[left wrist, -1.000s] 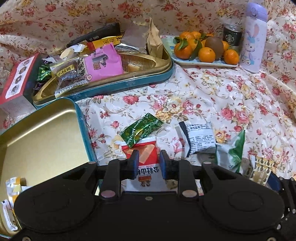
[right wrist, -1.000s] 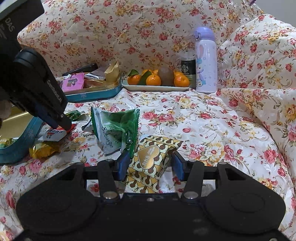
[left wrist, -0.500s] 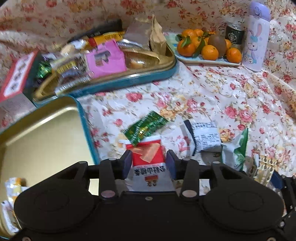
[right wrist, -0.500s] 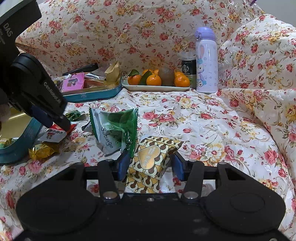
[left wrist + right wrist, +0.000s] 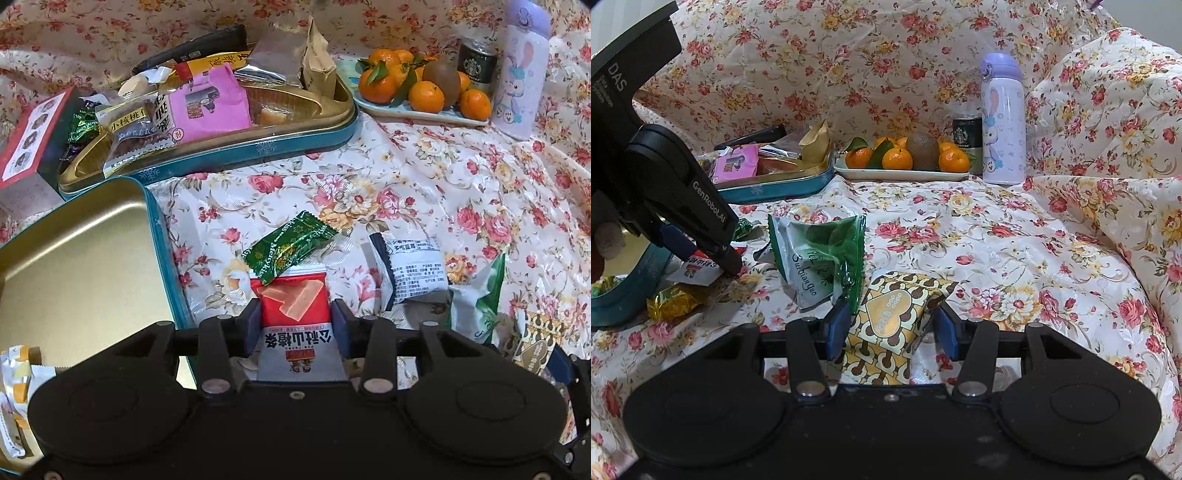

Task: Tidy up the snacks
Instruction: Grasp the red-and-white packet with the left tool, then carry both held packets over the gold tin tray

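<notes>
My left gripper [image 5: 295, 325] is shut on a red-and-white snack packet [image 5: 295, 314], which lies on the floral cloth; the packet also shows in the right wrist view [image 5: 698, 266]. A green candy wrapper [image 5: 288, 247] rests on its far end. The teal tin with a gold inside [image 5: 162, 236] is just left of it. My right gripper [image 5: 892, 328] is open, its fingers either side of a yellow-and-brown patterned packet [image 5: 894, 321] without pressing it. A green-and-white bag [image 5: 816, 258] leans beside it. A navy-and-white packet [image 5: 410, 269] lies to the right of the left gripper.
A second teal tin [image 5: 258, 147] full of snacks stands at the back left. A plate of oranges and a kiwi [image 5: 417, 110], a Starbucks can [image 5: 476, 66] and a purple bottle [image 5: 521, 74] stand at the back right. A gold-wrapped candy [image 5: 672, 302] lies by the near tin.
My left gripper has moved forward and closed around the red-and-white packet, which now sits between its fingers. The right gripper has stayed still around the patterned packet.
</notes>
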`<act>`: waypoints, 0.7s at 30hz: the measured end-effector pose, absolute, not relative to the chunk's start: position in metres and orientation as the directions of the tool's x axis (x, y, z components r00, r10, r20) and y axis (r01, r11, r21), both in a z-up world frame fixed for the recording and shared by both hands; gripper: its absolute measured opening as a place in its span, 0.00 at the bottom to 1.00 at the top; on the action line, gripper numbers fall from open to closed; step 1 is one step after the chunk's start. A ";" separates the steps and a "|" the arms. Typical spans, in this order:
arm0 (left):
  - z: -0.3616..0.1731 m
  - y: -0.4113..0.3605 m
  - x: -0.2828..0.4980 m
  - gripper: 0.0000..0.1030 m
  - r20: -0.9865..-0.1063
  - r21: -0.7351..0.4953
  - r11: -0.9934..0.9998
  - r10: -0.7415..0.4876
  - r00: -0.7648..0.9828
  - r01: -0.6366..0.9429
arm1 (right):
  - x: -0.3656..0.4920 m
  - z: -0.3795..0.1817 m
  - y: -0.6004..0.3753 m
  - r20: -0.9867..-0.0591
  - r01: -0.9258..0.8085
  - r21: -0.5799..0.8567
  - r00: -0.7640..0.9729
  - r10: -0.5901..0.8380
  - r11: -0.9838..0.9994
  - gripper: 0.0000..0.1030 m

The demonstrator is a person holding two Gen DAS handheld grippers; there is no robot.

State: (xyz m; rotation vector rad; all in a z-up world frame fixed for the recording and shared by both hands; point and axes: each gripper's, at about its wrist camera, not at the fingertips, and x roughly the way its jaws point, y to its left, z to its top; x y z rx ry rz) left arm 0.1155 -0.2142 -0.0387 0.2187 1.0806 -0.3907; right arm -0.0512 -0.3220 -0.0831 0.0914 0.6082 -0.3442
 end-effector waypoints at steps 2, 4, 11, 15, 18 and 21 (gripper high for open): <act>-0.038 -0.213 0.115 0.43 -0.886 -0.025 0.912 -0.209 0.413 0.408 | -0.049 -0.082 -0.322 -0.582 0.347 -0.016 0.759 -0.291 0.938 0.51; -0.036 -0.210 0.114 0.42 -0.883 -0.035 0.915 -0.216 0.417 0.401 | -0.047 -0.081 -0.322 -0.591 0.351 -0.018 0.751 -0.293 0.936 0.49; -0.016 -0.194 0.100 0.42 -0.857 -0.069 0.917 -0.256 0.447 0.392 | -0.043 -0.074 -0.323 -0.626 0.376 -0.008 0.721 -0.298 0.927 0.35; -0.001 -0.177 0.088 0.42 -0.838 -0.093 0.917 -0.283 0.468 0.388 | -0.045 -0.069 -0.324 -0.645 0.399 0.025 0.707 -0.290 0.917 0.34; 0.008 -0.161 0.079 0.42 -0.825 -0.096 0.919 -0.289 0.486 0.383 | -0.050 -0.064 -0.326 -0.662 0.422 0.067 0.696 -0.276 0.904 0.34; 0.013 -0.140 0.068 0.42 -0.815 -0.097 0.925 -0.286 0.504 0.368 | -0.056 -0.059 -0.323 -0.665 0.435 0.088 0.695 -0.272 0.896 0.34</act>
